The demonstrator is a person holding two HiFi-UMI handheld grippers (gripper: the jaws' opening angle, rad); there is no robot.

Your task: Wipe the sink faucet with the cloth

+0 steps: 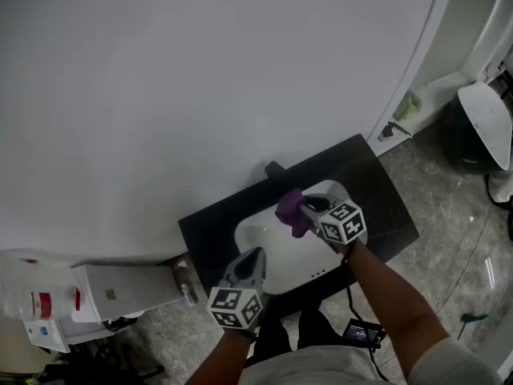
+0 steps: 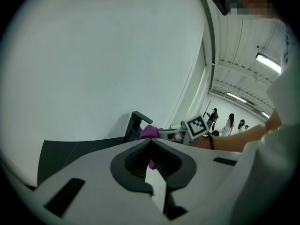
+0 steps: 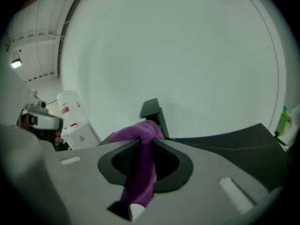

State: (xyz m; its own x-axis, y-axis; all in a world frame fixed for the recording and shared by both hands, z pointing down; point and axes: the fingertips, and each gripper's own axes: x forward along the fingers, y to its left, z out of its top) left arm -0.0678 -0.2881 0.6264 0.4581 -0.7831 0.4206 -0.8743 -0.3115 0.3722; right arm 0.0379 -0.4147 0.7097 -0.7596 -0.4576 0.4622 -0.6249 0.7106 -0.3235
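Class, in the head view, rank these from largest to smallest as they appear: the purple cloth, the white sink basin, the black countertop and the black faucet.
1. black countertop
2. white sink basin
3. purple cloth
4. black faucet, though little of it shows clearly, so its place against the cloth is unsure.

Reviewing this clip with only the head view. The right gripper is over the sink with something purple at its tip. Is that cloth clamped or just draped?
Observer: Clamped. In the right gripper view the purple cloth runs between the jaws of the right gripper, which are shut on it.
Operator: And the left one? I only see its marker cube.
Observer: The left gripper view shows the left gripper with its jaw tips together and nothing held.
Operator: Is the cloth at the tap?
Observer: In the left gripper view, side-on, the bunched cloth sits right beside the black faucet. I cannot tell whether it is pressing on it.
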